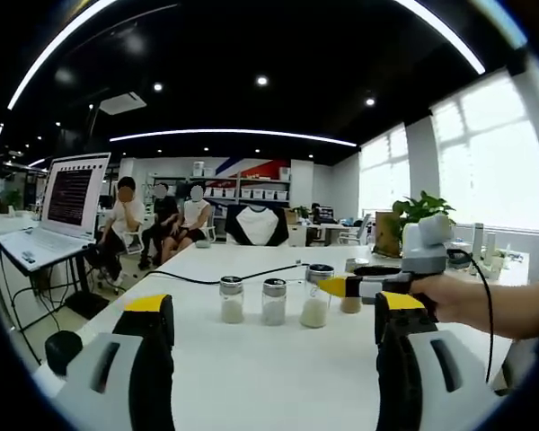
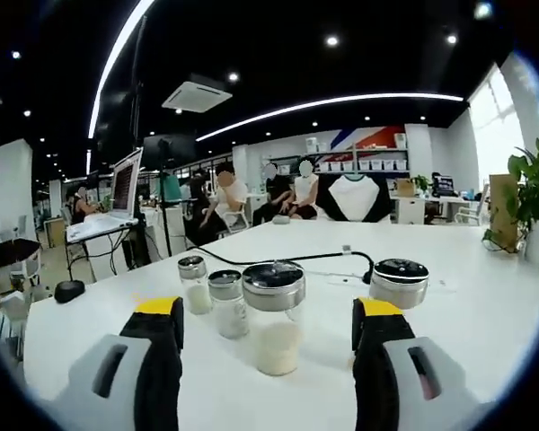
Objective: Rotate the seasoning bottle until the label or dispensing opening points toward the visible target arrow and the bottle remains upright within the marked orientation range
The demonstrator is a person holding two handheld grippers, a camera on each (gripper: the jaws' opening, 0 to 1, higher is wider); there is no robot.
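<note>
Seasoning bottle of clear glass with a wide dark metal lid and pale granules in its lower half (image 2: 274,316) stands upright on the white counter (image 2: 485,314), centred between the right gripper's (image 2: 268,325) two grey, yellow-tipped jaws, which are spread wide on either side of it without touching it. In the right gripper view, from left to right: a small black round object (image 2: 69,290) near the counter edge, two smaller clear glass shakers with silver lids (image 2: 194,284) (image 2: 227,303) just beside the seasoning bottle, then the bottle itself, then a fourth glass jar with a dark lid (image 2: 399,282) further right. A black cable (image 2: 296,259) runs across the counter behind the row. In the left gripper view, the left gripper (image 1: 274,316) has its jaws parted with nothing between them, well short of the row of jars; the seasoning bottle (image 1: 316,296) stands third from the left, with the right gripper (image 1: 364,287), held by a hand (image 1: 454,296), close on its right side. A silver laptop (image 1: 58,211) sits on a stand at far left; seated people show in the background.
</note>
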